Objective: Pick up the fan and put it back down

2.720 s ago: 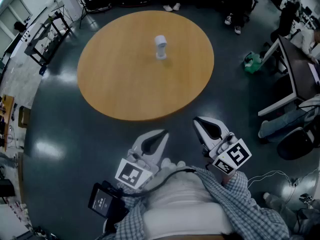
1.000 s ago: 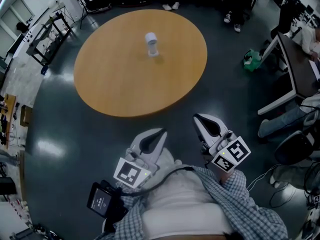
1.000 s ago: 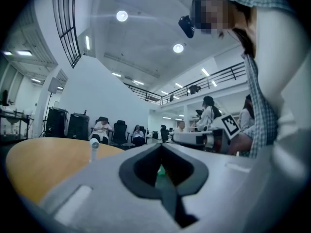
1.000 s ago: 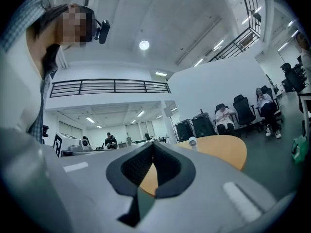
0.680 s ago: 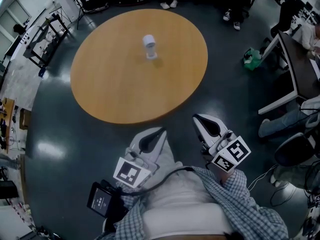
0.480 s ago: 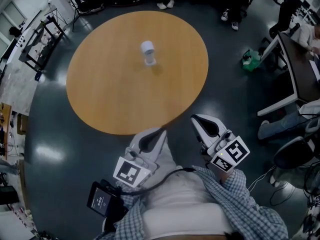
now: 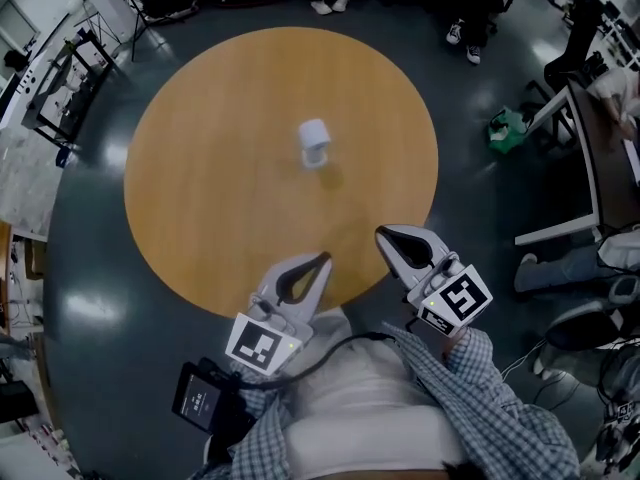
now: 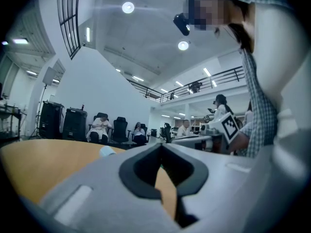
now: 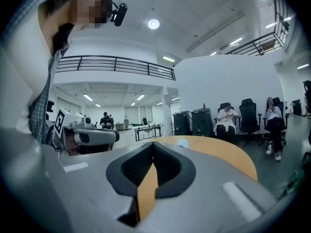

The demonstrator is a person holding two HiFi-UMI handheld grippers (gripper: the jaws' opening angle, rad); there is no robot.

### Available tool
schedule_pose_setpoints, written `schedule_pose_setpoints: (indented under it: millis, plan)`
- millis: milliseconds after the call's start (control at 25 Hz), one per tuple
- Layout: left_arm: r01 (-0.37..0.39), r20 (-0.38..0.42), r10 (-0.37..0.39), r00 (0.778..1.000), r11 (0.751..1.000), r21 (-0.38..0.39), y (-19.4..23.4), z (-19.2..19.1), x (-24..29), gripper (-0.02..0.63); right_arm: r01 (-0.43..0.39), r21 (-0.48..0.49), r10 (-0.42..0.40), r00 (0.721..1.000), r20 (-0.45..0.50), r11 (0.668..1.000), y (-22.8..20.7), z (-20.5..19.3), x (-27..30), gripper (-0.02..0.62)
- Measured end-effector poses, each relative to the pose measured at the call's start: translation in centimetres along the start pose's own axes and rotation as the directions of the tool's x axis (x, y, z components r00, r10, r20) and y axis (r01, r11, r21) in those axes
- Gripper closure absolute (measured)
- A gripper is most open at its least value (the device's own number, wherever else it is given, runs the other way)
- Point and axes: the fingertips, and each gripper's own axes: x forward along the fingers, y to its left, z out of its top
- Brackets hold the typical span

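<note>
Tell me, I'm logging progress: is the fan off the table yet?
No, the fan stands on the wooden table with nothing touching it.

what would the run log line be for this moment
stage: before pickup | fan: on table, untouched | left gripper: shut, empty | right gripper: shut, empty

one fan (image 7: 314, 143), one round table (image 7: 190, 218), two grippers — left gripper (image 7: 320, 261), right gripper (image 7: 384, 234) — one green bag (image 7: 503, 126)

Glossy dark floor (image 7: 80, 268) — round table (image 7: 220, 198), seemingly wooden.
</note>
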Motion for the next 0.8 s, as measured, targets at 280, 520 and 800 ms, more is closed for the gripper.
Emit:
schedule_pose_setpoints:
  millis: [280, 520, 800]
  plan:
    - [-0.024, -0.016, 0.023, 1.0, 0.998, -0.056, 3.0, -0.7, 1.8, 0.606, -0.05, -0.047, 0.047, 0.997, -0.067, 0.998, -3.6, -2.1, 3.3, 0.591]
    - [-0.101, -0.087, 0.095, 0.992, 0.993, -0.064, 4.8, -1.9, 1.9, 0.606, -0.155, -0.065, 0.147, 0.983, -0.111, 0.986, -5.8, -4.1, 6.6, 0.559]
    - [-0.207, -0.101, 0.197, 0.975, 0.974, -0.097, 5.6, -2.4, 2.0, 0.606, -0.289, -0.079, 0.265, 0.936, -0.232, 0.954, -8.3, -8.4, 11.6, 0.448]
